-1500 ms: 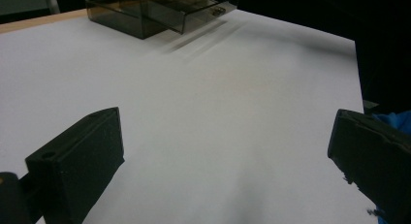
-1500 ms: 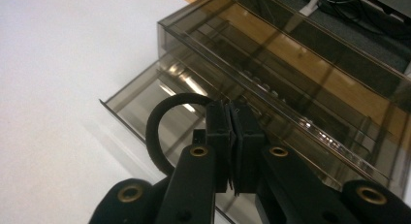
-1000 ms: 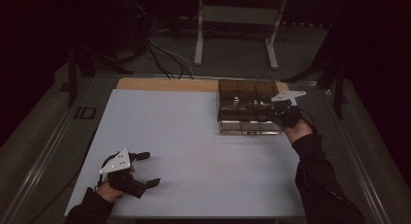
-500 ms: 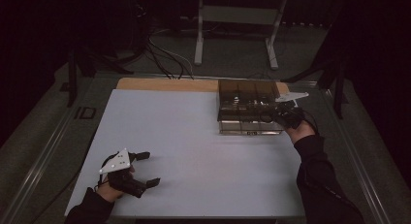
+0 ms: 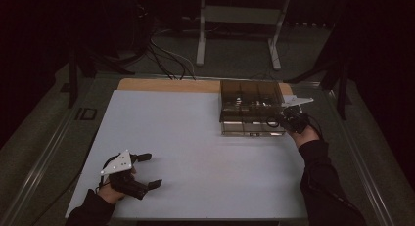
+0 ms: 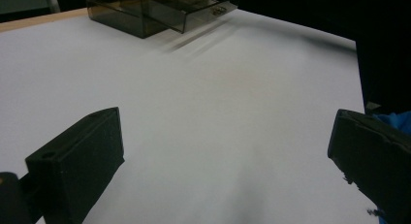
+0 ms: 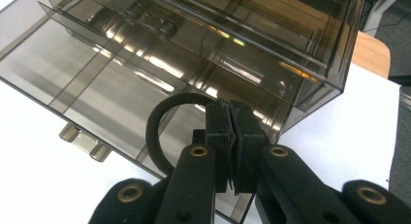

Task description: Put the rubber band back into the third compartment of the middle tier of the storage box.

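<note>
A smoky clear drawer box (image 5: 250,96) stands at the back right of the white table (image 5: 195,138). Its lowest drawer (image 7: 97,88) is pulled out, the handle (image 7: 85,139) toward the table's front. My right gripper (image 7: 231,132) is shut on a black ring (image 7: 160,122) and holds it just over the drawer's right end; in the high view this gripper (image 5: 278,120) sits at the box's right front corner. My left gripper (image 5: 151,170) rests at the near left of the table, jaws wide open (image 6: 228,161) with nothing between them.
A wooden strip (image 5: 166,85) runs along the table's far edge. Beyond it are a metal stand (image 5: 240,20) and floor cables (image 5: 166,55). The person's dark right sleeve (image 5: 323,182) lies along the table's right side. White tabletop stretches between the two grippers.
My right gripper has sunk a little with the ring, coming closer over the open drawer. The left gripper has stayed where it was.
</note>
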Available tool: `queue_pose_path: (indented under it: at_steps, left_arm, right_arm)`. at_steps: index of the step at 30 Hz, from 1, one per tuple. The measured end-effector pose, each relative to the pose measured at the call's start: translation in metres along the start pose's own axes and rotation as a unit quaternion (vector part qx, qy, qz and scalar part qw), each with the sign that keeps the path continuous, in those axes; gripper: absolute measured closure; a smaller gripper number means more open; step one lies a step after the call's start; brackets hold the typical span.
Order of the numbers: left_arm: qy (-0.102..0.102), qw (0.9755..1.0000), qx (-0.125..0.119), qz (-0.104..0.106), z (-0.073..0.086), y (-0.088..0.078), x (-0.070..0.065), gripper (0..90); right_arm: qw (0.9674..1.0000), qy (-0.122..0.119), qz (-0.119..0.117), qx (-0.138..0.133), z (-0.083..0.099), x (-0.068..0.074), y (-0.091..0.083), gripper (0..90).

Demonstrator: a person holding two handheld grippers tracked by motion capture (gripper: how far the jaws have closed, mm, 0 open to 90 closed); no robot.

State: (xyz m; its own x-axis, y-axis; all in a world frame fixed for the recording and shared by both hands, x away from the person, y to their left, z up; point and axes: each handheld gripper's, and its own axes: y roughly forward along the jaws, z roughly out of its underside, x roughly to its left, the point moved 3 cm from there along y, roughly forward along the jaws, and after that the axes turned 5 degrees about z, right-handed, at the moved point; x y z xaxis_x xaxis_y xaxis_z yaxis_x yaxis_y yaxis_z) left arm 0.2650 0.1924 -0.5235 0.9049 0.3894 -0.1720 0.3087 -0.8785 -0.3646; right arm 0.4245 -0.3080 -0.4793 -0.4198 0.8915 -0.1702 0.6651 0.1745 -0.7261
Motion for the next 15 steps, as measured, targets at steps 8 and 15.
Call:
queue_pose_path:
  at_steps: [8,15]
  left_arm:
    - [0.000,1.0000,0.001,-0.001,0.000,0.000,0.000,1.0]
    - [-0.002,1.0000,-0.001,0.000,0.000,0.000,0.001,1.0]
  right_arm:
    - [1.0000,0.006,0.002,0.007,0.005,-0.001,0.009,87.7]
    - [0.9998,0.019,0.002,0.010,0.009,-0.002,0.016,87.5]
